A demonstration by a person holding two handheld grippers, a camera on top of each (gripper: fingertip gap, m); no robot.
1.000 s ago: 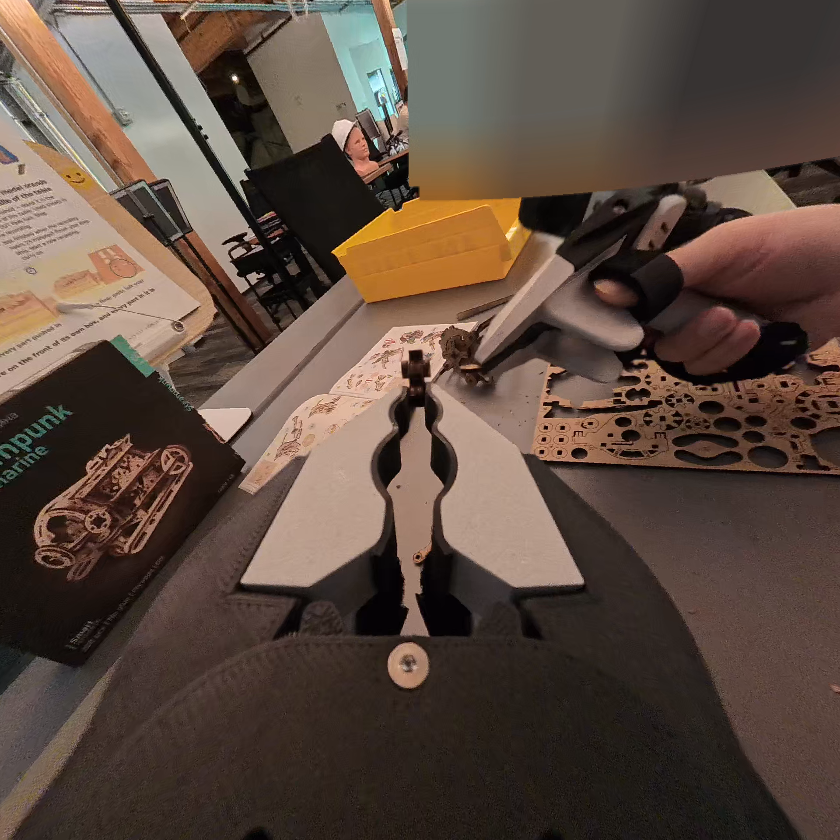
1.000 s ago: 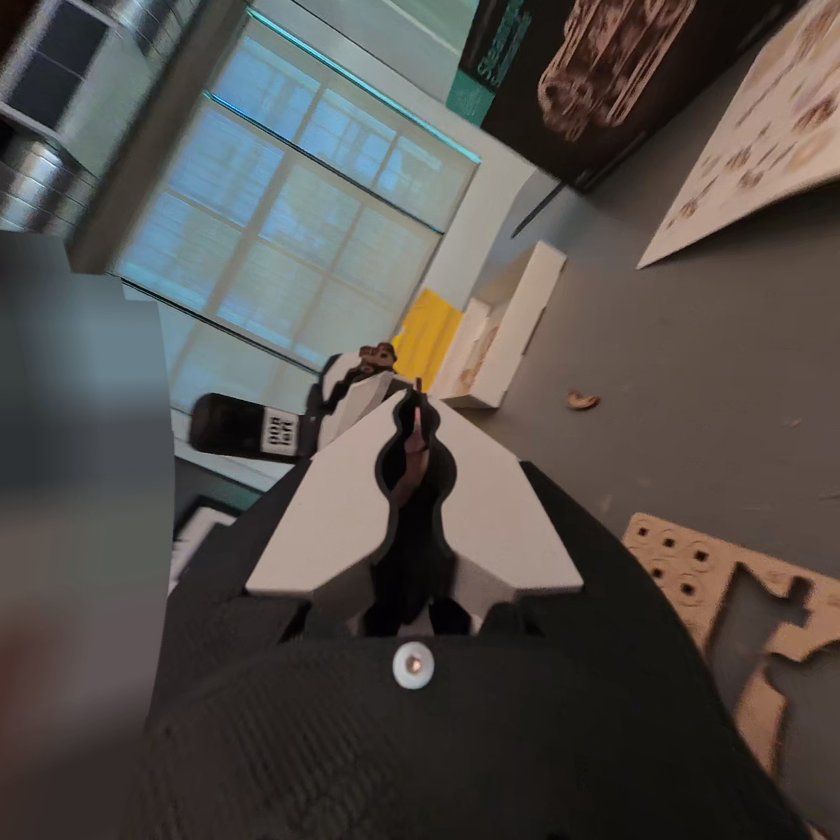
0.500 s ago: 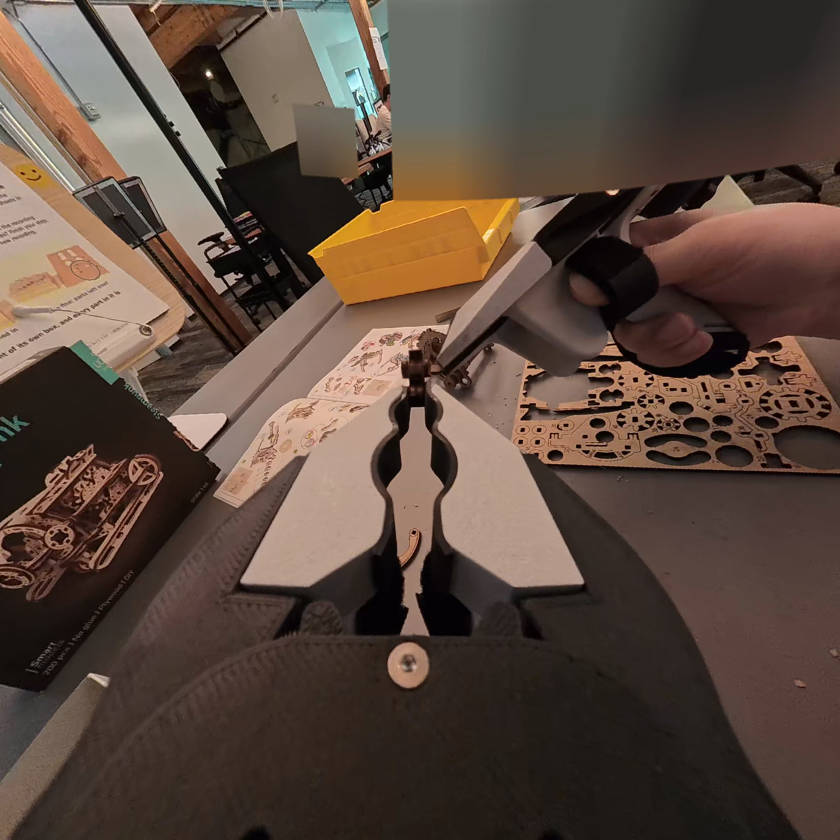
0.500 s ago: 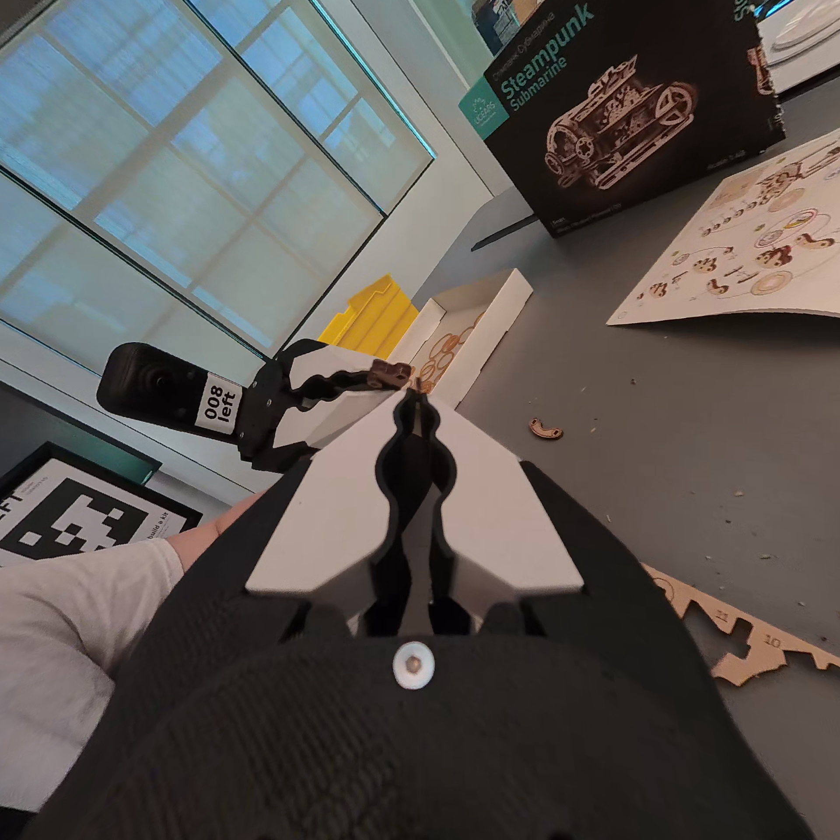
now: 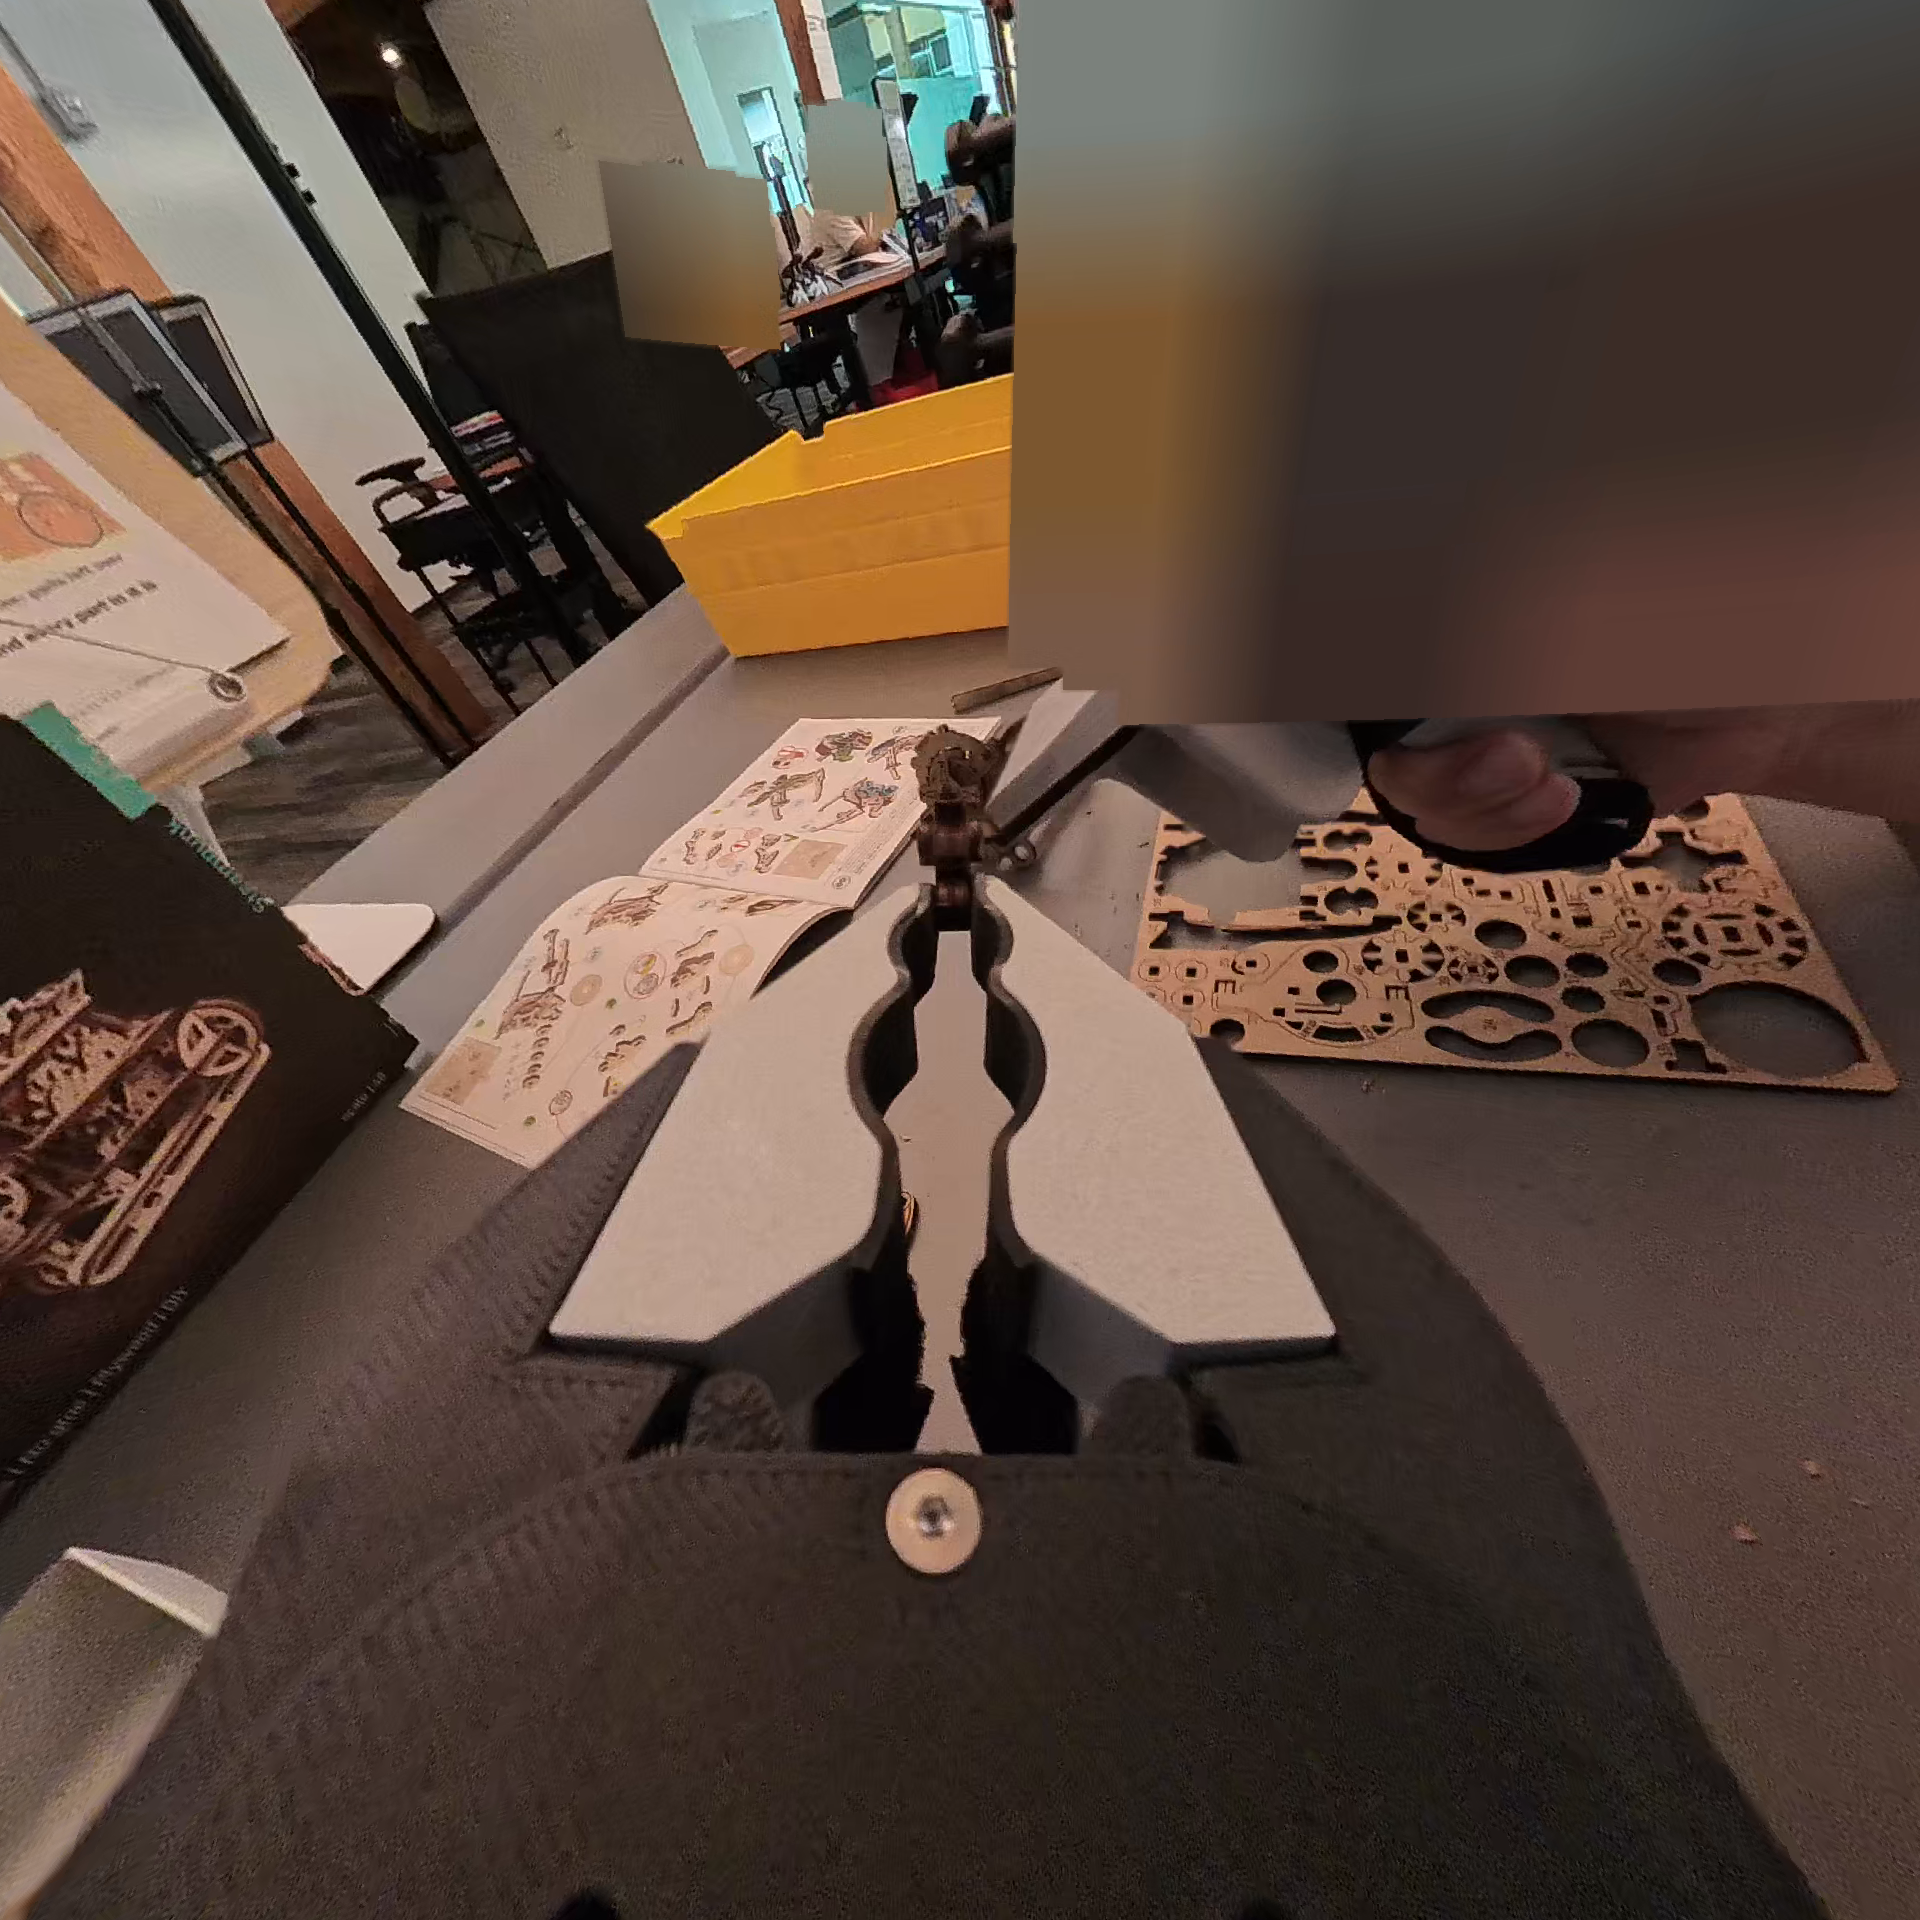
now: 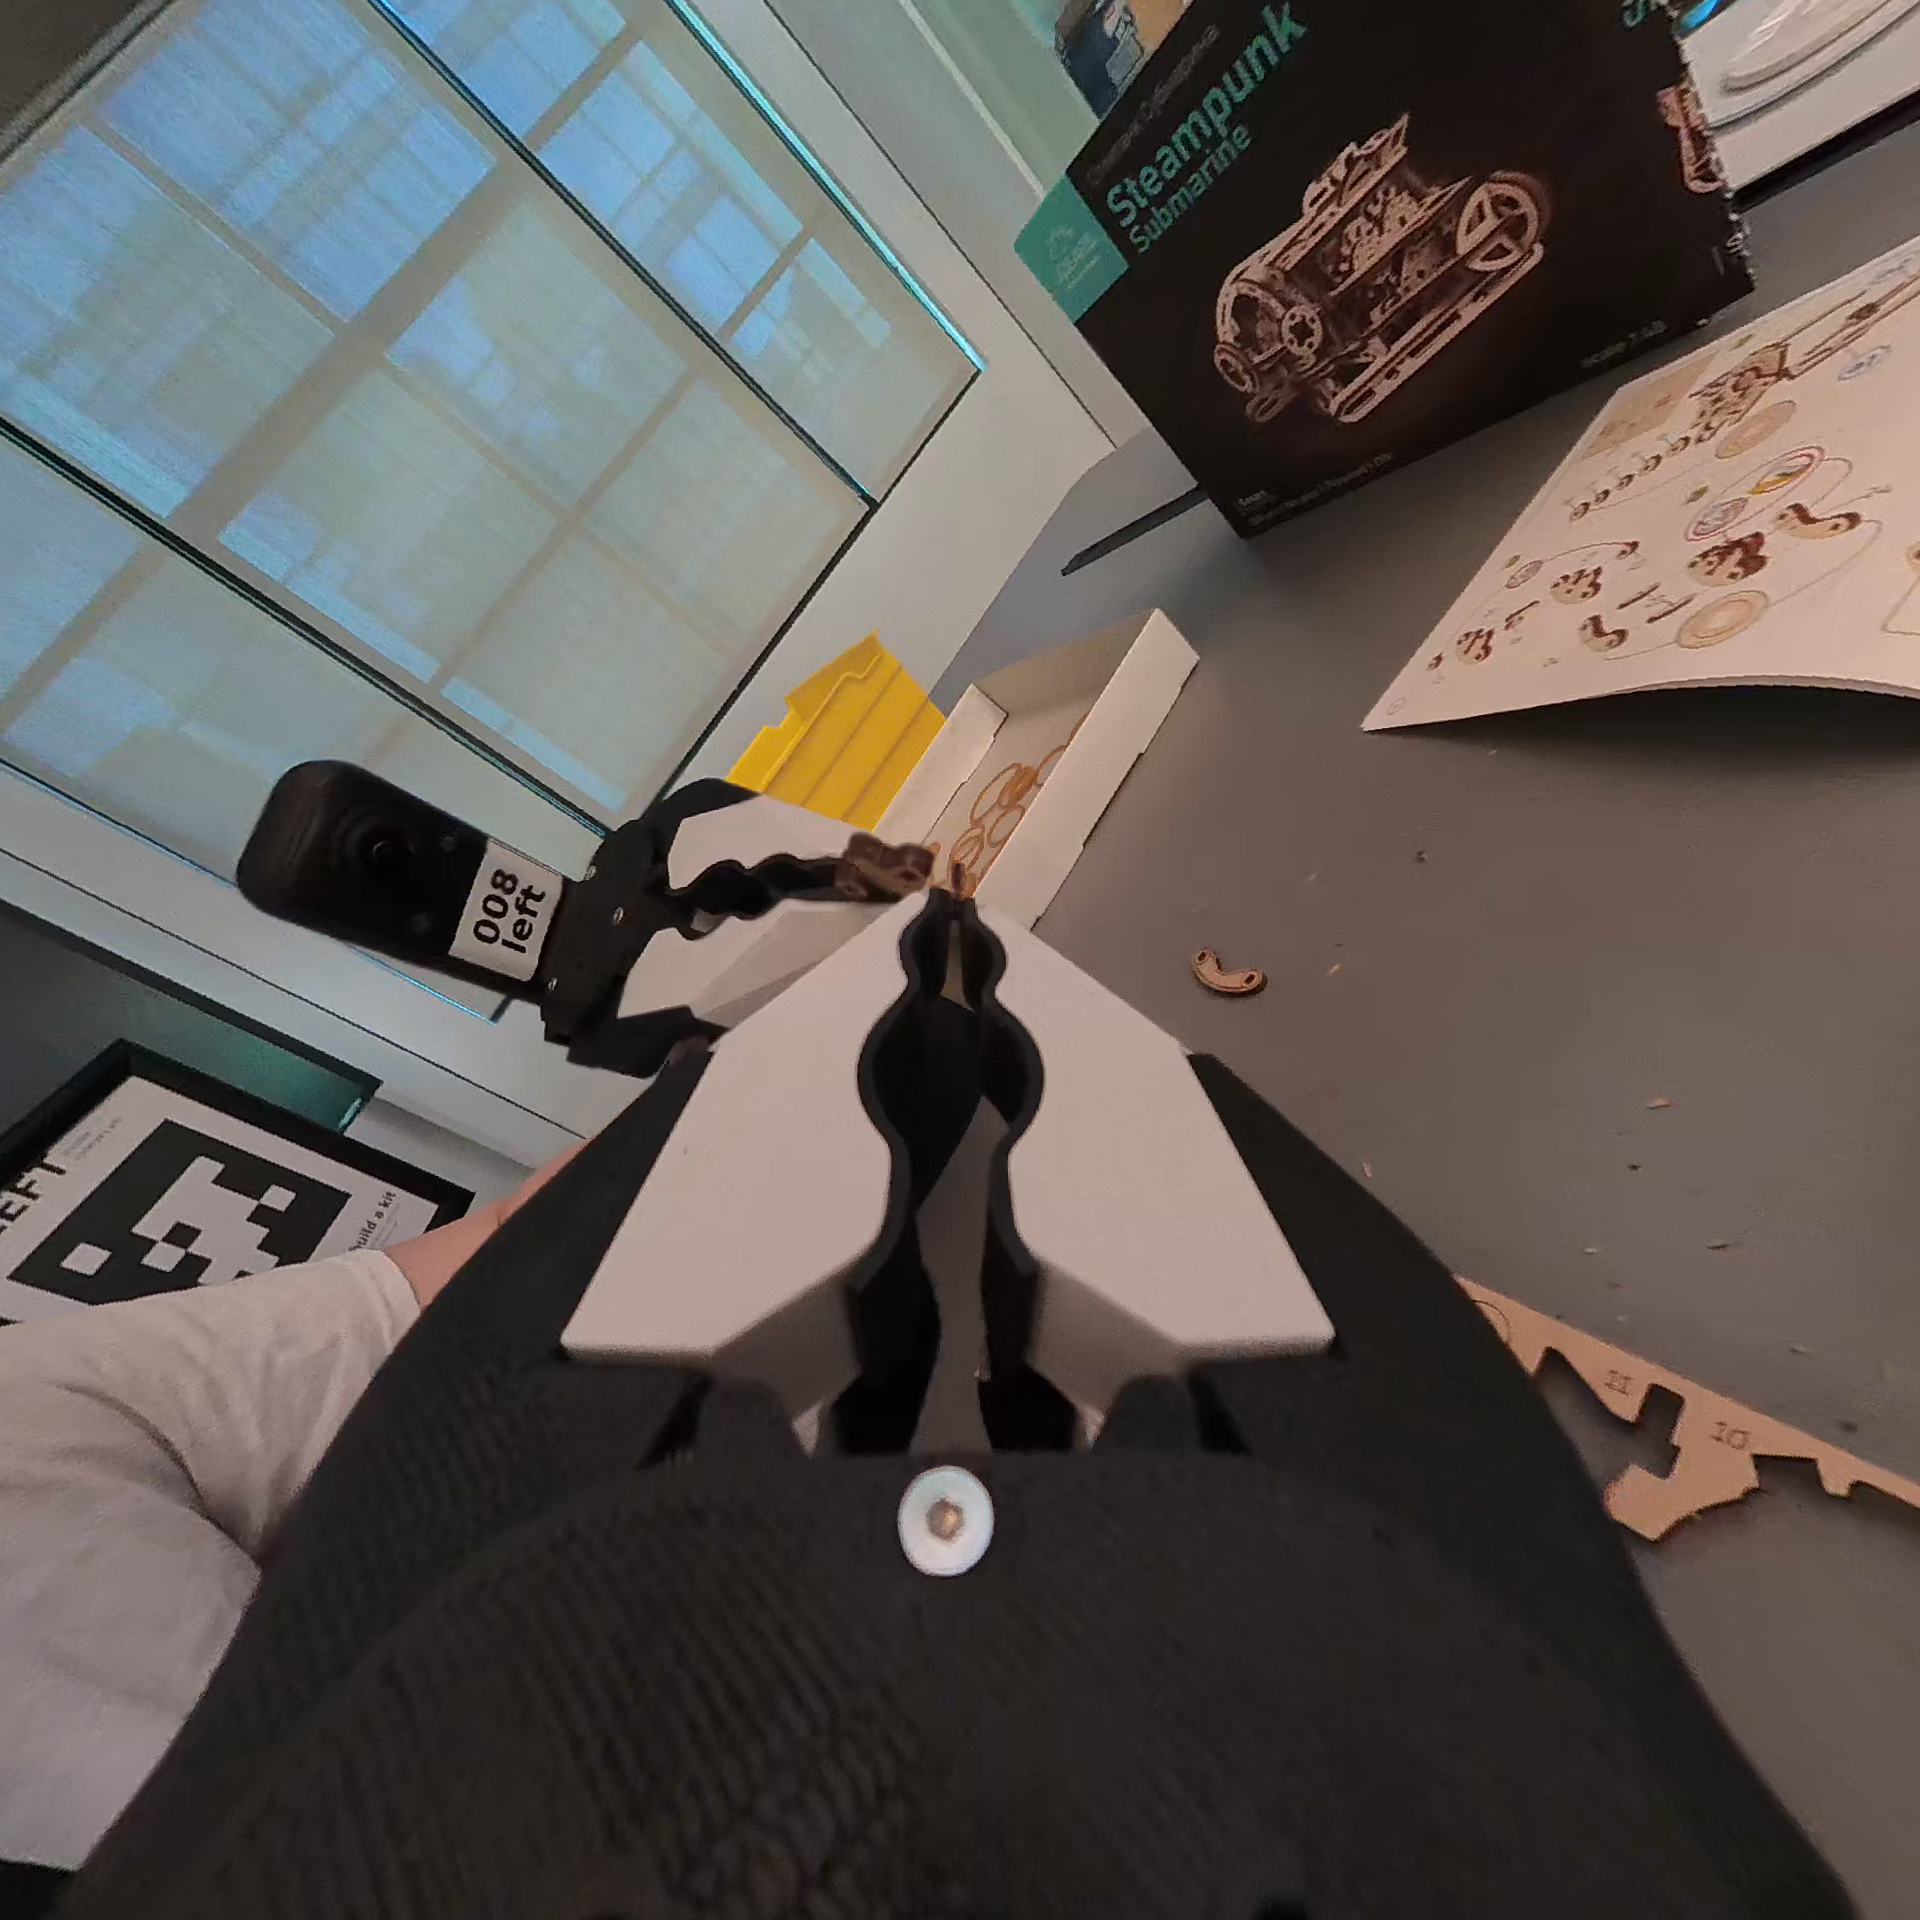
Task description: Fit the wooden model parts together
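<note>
Since wooden piece (image 5: 948, 844) light, thin, brittle, we pinch gently at base: left gripper (image 5: 950, 900) clamps it; right gripper (image 6: 950, 906) grips small part (image 6: 958, 879).

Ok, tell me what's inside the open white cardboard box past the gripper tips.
In the right wrist view, the white cardboard box holds a pale wooden sheet with ring-shaped cutouts. Only that edge shows; the box walls and the left gripper cover the rest.

The left gripper (image 5: 951, 891) pinches a small wooden assembly (image 5: 951, 821) above the desk (image 5: 1455, 1247), the right gripper (image 5: 1013, 774) touching it.
</note>
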